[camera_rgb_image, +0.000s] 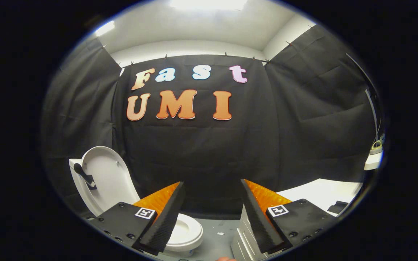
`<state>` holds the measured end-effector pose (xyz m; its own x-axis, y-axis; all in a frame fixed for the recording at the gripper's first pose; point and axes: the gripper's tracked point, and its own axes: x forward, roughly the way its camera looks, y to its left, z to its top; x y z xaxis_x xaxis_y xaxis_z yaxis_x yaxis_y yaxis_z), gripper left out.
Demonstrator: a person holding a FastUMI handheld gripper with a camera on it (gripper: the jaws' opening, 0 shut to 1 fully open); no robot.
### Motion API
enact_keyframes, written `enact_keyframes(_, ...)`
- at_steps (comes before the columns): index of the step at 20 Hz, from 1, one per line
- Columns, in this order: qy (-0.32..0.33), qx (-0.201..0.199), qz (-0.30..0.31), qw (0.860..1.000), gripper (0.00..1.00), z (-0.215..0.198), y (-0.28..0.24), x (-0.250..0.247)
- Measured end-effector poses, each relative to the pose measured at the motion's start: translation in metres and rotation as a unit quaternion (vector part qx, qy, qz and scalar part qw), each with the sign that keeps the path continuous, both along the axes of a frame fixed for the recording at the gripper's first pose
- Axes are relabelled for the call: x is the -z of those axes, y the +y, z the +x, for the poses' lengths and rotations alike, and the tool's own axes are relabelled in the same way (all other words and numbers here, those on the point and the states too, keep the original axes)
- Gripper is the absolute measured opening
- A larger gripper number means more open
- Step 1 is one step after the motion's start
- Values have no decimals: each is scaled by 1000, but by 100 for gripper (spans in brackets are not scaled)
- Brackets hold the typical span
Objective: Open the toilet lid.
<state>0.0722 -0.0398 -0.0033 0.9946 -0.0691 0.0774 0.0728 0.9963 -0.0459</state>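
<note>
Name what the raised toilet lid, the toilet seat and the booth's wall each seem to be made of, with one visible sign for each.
Toilet lid: probably smooth moulded plastic, white, with a soft even sheen.
Toilet seat: likely glossy plastic, though ceramic cannot be ruled out; it reflects light brightly.
Booth wall: matte black cloth, creased and clipped along its top edge.
The gripper is open, its fingers spread with nothing between them.

Grey floor (218, 235) with the toilet (183, 232) on it

I see the white toilet standing on the floor by the black cloth wall (201, 159), its lid (105, 174) raised, and a white ribbed box (243, 239) standing just beside it.
</note>
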Motion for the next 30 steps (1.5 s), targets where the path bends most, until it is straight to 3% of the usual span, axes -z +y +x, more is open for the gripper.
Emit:
enact_keyframes(5, 10, -4, 26, 1000, 97, 0, -2, 2)
enact_keyframes(30, 8, -1, 22, 1000, 97, -5, 7, 1)
